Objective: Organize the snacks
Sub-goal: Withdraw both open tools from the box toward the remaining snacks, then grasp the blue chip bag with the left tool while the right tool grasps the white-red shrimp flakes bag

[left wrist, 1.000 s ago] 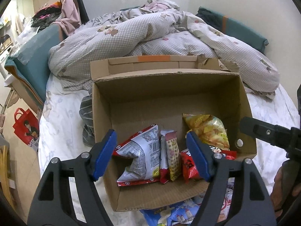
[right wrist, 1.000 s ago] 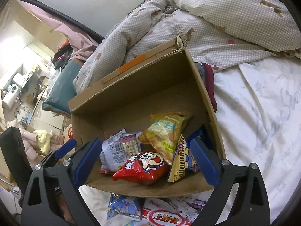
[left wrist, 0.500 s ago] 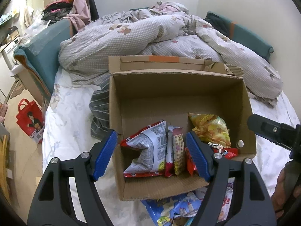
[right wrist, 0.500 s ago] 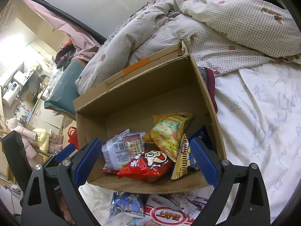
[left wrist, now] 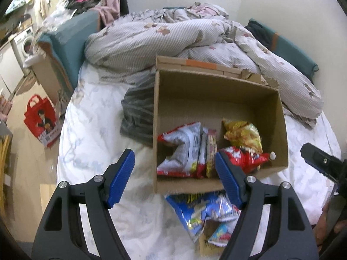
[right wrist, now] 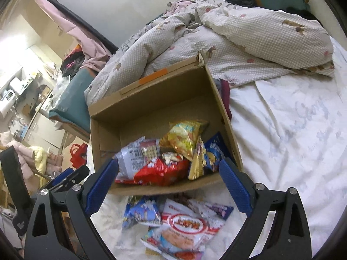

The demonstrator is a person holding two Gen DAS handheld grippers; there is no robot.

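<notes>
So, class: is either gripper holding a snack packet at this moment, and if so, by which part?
Neither. The left gripper and right gripper both stand open with nothing between their pads.

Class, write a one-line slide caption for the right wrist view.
Open right gripper above loose snack packets on the bed, beside a part-filled cardboard box.

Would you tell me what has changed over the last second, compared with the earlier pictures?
Both grippers have drawn back from the cardboard box, so loose packets on the bed in front of it have come into view. Nothing was gripped or released: left gripper and right gripper stay open and empty. The snacks inside lie unchanged.
</notes>
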